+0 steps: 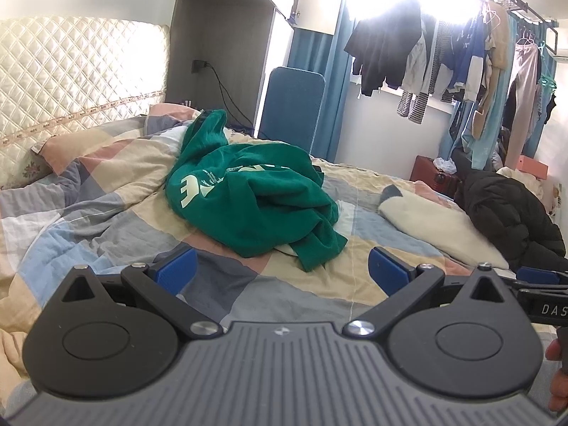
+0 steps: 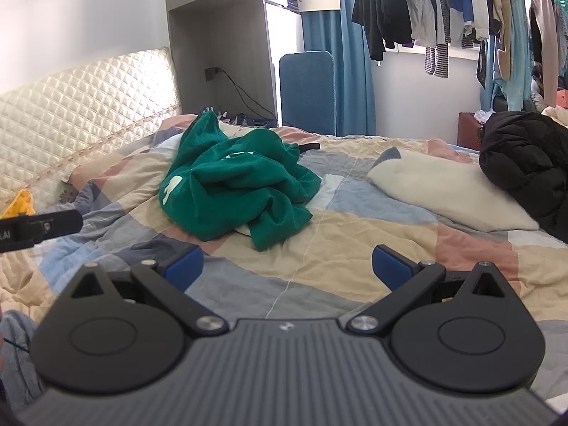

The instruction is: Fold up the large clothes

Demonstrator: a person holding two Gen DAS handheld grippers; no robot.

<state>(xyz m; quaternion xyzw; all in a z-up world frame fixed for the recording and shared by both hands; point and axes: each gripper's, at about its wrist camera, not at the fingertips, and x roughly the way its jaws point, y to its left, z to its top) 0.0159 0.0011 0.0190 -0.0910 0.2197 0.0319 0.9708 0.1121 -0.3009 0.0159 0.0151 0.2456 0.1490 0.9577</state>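
Your left gripper [image 1: 282,271] hangs above the patchwork quilt [image 1: 106,220] with its blue pads spread wide and nothing between them; your right gripper [image 2: 287,269] is spread just as wide and equally empty over the same bed. At the right edge of the left wrist view, part of the right gripper and a bit of your hand [image 1: 557,372] show. Ahead of both claws, apart from them, the green sweatshirt [image 1: 255,195] lies crumpled in a heap on the quilt, pale lettering showing on its folds. To its right a cream fleece pillow [image 2: 443,191] lies on the bed, with a black puffer jacket [image 2: 525,163] piled against its far end. Beyond the sweatshirt stand the quilted cream headboard [image 1: 78,71], a blue panel [image 2: 307,88] and blue curtains, and clothes hang on a rail [image 1: 461,53] by the bright window.
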